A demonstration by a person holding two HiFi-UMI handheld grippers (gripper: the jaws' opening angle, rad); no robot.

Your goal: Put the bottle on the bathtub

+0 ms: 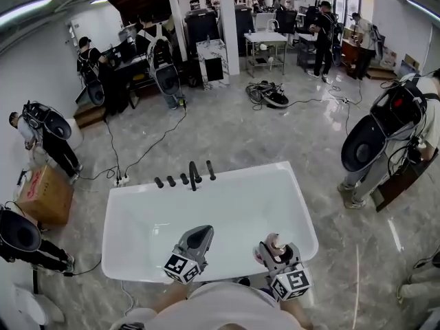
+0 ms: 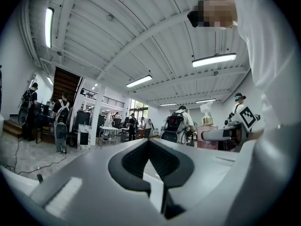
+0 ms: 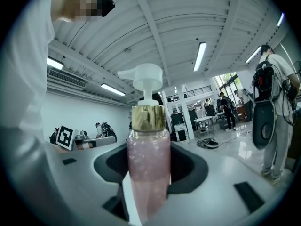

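The right gripper (image 1: 270, 251) is clamped on a clear, pink-filled pump bottle with gold collar and white nozzle (image 3: 148, 164), which is held upright above the near side of the white rectangular bathtub (image 1: 137, 212). The left gripper (image 1: 198, 236) is held alongside, its jaws seemingly pressed together on nothing.

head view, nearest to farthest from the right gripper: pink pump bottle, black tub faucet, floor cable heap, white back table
1. pink pump bottle, held in the right gripper
2. black faucet, on the white bathtub's far rim
3. cable heap, on the floor beyond
4. white table, at the back
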